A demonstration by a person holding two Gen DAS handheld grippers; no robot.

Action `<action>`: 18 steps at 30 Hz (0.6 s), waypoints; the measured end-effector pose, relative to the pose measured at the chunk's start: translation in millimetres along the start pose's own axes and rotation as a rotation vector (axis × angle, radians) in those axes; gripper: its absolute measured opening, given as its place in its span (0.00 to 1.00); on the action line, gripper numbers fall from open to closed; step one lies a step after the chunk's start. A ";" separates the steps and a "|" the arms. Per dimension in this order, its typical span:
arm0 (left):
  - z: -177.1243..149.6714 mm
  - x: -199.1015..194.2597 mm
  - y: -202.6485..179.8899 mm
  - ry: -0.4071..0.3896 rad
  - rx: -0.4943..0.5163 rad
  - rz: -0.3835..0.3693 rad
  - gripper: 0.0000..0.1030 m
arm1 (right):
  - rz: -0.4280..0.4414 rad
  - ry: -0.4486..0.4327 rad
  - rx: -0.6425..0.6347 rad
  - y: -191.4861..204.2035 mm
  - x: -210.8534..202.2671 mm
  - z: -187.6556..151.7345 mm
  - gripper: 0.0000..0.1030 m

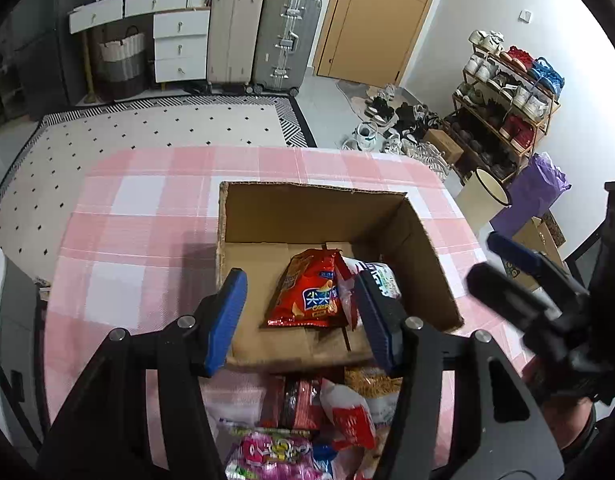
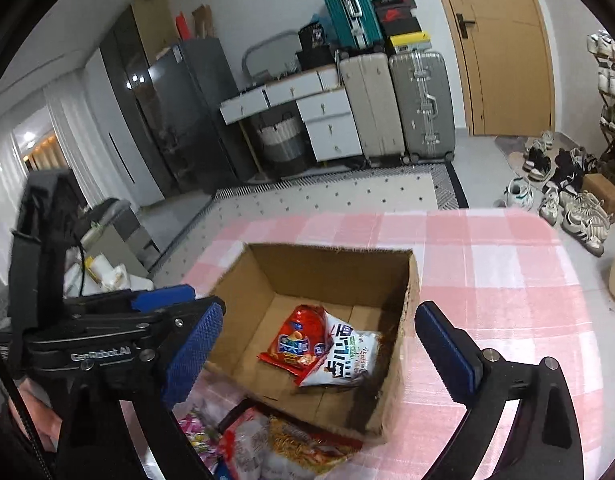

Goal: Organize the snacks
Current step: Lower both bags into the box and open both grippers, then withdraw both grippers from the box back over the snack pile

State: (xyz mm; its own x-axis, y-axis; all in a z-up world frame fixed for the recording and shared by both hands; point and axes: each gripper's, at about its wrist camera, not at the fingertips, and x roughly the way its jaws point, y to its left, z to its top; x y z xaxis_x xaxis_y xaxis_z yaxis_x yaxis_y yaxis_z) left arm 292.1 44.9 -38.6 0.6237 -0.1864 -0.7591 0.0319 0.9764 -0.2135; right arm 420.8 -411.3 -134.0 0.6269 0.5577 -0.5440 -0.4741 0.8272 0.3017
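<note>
Pink-checked tablecloth (image 2: 507, 280): two packets lie inside the cardboard box (image 2: 411, 320); several snack bags (image 1: 307, 420) remain outside; both grippers (image 1: 299, 316) (image 2: 319, 352) are spread, empty.

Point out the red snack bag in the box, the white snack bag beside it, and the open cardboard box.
Red foil snack bag (image 1: 307, 292), left wrist view, front centre.
White snack bag with dark lettering (image 2: 347, 360), right wrist view, printed front.
Open brown cardboard box (image 2: 331, 276), right wrist view, inner far wall.

Matt cardboard box (image 1: 267, 216), glossy snack bags (image 1: 307, 296)
</note>
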 end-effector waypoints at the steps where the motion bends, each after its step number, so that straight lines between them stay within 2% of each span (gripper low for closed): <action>1: -2.9 -8.2 -1.5 -0.008 0.001 0.004 0.58 | -0.004 -0.011 0.002 -0.1 -7.4 1.2 0.96; 4: -9.5 -33.5 -3.1 -0.040 -0.006 0.007 0.69 | -0.010 -0.049 -0.001 1.8 -34.0 1.2 0.97; 7: -16.9 -60.2 -6.9 -0.076 -0.006 0.008 0.76 | -0.007 -0.072 -0.002 4.9 -59.2 -2.0 0.98; 12: -37.9 -103.0 -14.1 -0.121 0.015 0.045 0.81 | 0.000 -0.114 -0.017 19.5 -104.6 -19.1 0.99; 18: -71.9 -148.5 -13.7 -0.143 -0.003 0.065 0.83 | 0.003 -0.150 -0.033 32.2 -149.4 -45.9 0.99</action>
State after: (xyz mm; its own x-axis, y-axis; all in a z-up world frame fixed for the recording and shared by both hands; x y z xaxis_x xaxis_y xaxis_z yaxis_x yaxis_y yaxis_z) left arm 142.9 51.4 32.9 0.7291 -0.1054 -0.6763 -0.0139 0.9856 -0.1686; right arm 283.5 -471.2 -78.9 0.7096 0.5666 -0.4188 -0.4951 0.8239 0.2757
